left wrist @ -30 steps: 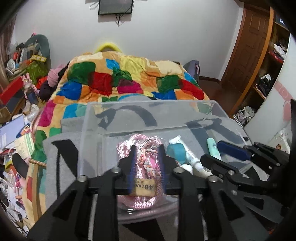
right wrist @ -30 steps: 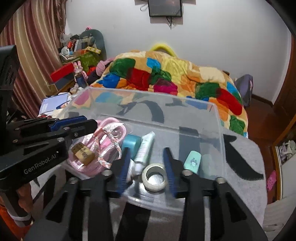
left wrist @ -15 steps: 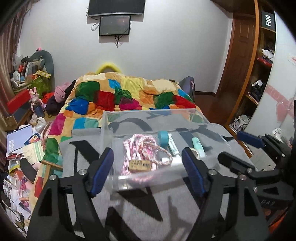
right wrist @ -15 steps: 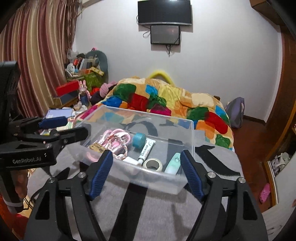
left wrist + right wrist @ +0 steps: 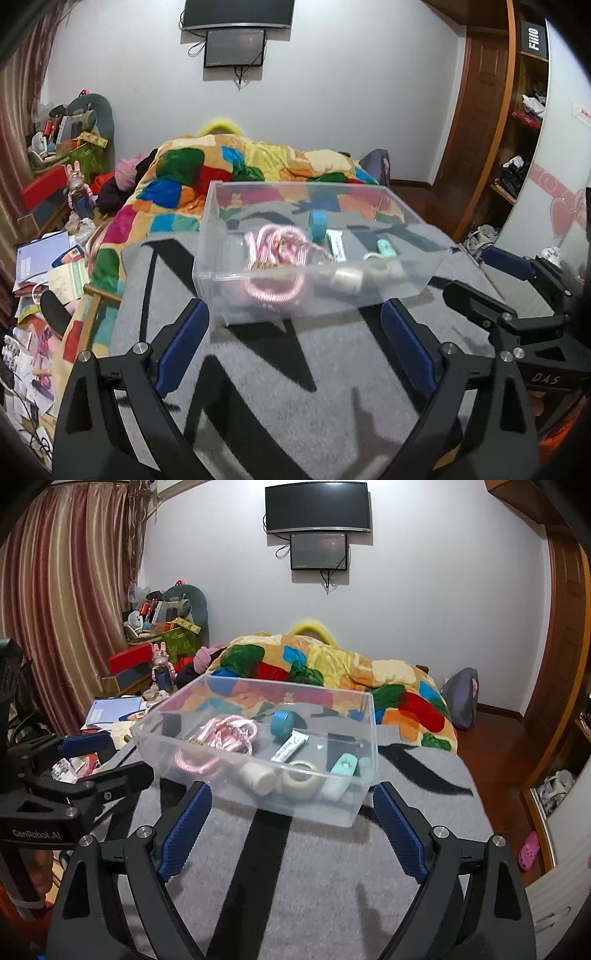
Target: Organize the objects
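A clear plastic box (image 5: 402, 288) (image 5: 354, 805) stands on a grey blanket with black marks (image 5: 295, 406) (image 5: 325, 878). In it lie a pink coiled rope (image 5: 277, 251) (image 5: 225, 734), a blue tape roll (image 5: 282, 723), a white tube (image 5: 290, 749), a white cap (image 5: 258, 777), a pale tape ring (image 5: 301, 781) and a mint case (image 5: 341, 768). My left gripper (image 5: 295, 343) is open and empty, in front of the box. My right gripper (image 5: 291, 827) is open and empty, also in front of the box. Each gripper shows at the side of the other's view.
A bed with a colourful patchwork quilt (image 5: 229, 166) (image 5: 332, 672) lies behind the box. Cluttered papers and boxes (image 5: 48, 258) fill the floor at left. A wooden shelf and door (image 5: 491, 129) stand at right. Screens (image 5: 317, 517) hang on the far wall.
Both grippers opened and pulled back from the box. The pink rope and the tape ring now lie free inside it.
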Demonstrator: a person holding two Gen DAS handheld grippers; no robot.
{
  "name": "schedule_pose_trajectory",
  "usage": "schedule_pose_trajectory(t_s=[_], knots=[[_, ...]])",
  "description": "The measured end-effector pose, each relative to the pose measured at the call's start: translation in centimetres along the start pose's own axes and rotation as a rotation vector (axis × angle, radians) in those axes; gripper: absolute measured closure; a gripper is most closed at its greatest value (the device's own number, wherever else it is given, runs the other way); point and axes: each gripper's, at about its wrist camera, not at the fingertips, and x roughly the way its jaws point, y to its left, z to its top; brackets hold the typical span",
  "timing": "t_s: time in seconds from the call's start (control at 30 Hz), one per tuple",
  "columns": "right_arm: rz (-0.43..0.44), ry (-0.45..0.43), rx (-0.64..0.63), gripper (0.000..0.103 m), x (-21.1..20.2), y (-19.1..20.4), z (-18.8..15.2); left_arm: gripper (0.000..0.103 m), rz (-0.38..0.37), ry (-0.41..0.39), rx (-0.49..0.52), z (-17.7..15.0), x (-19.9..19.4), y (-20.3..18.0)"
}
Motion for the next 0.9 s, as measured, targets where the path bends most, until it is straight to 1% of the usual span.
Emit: schedule_pose_trajectory(t_s=[0.23,0.9], knots=[[0.010,0.021,0.032,0.015,0.69,-0.61,-0.69,0.008,-0.001,0.005,0.002,-0.45,0.12,-0.15],[0.018,0.026,0.032,0.015,0.72,-0.25,-0.90,0.008,-0.001,0.001,0.003,-0.46,0.12,-0.36]])
